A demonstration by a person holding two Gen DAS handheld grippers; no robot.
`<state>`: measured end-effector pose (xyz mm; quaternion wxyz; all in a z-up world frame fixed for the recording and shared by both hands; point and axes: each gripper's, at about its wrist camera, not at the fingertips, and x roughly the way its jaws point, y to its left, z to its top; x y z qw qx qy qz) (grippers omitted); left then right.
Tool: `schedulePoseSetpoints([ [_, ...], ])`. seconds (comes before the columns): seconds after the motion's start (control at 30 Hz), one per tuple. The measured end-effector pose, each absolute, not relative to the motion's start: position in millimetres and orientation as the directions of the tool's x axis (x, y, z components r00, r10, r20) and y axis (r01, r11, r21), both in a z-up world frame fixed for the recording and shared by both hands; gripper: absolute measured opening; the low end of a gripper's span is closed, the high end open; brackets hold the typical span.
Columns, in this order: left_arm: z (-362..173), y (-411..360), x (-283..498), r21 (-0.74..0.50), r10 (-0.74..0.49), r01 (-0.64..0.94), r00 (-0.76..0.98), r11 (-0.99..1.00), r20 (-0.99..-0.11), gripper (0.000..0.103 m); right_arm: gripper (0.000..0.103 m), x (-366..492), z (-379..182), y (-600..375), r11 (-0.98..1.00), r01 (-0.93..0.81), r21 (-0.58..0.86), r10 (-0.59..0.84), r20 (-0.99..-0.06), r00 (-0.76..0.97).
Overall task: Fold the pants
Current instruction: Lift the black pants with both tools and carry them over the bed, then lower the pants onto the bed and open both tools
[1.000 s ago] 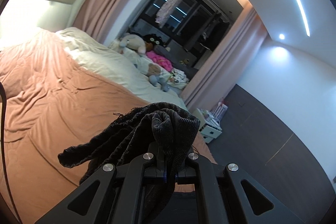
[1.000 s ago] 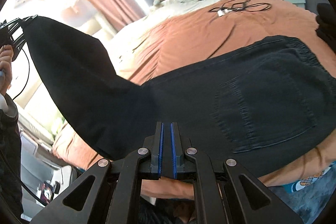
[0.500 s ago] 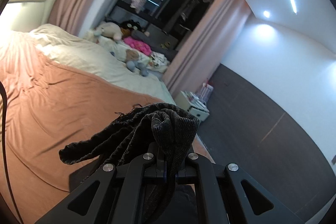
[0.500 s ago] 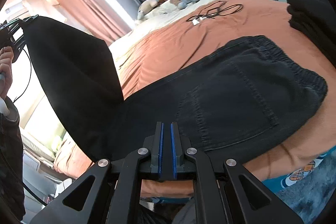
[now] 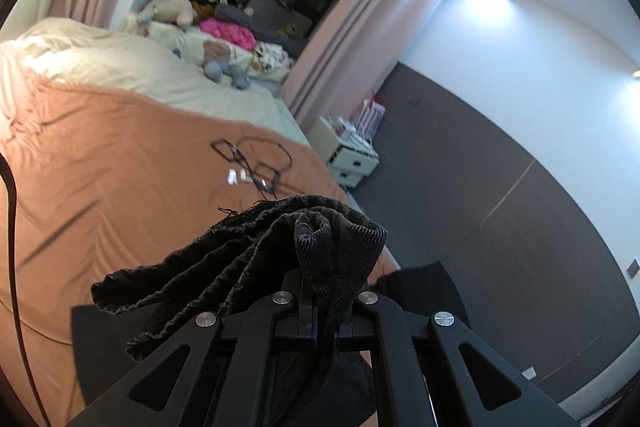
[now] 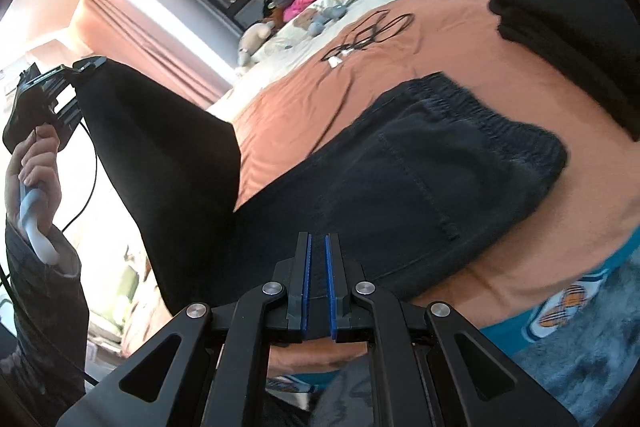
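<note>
- The pants (image 6: pixel 420 187) are showing dark matt denim cloth, ribbed and frayed at the bunched hem (image 5: pixel 280 259).
- The bedspread (image 6: pixel 400 75) is looking like soft, matt orange cloth, lightly creased.
- The right gripper (image 6: pixel 318 287) is showing matt black plastic, shiny metal screws and blue pads.

Pants (image 6: pixel 420 187) lie on bed (image 6: pixel 320 95) (cable (image 6: pixel 372 27) behind).

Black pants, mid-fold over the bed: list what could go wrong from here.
1. The left gripper pinches only a bunched, frayed hem of the black pants; the cloth could slip out mid-swing.
2. The lifted leg hangs in one slack sheet, so it may land skewed off the waistband and crease.
3. The black cable and the folded dark stack lie close on the orange bedspread; an overshoot could drape onto either.
</note>
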<state>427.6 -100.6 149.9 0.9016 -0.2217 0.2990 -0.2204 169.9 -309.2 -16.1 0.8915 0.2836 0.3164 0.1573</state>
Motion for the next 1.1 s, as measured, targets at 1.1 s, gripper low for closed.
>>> schedulePoseSetpoints([
  [1.1, -18, -296, 436, -0.479, -0.614, 0.407, 0.330, 0.778, -0.717, 0.010, 0.004, 97, -8, -352, 0.807, 0.156, 0.569, 0.262, -0.582, 0.770],
])
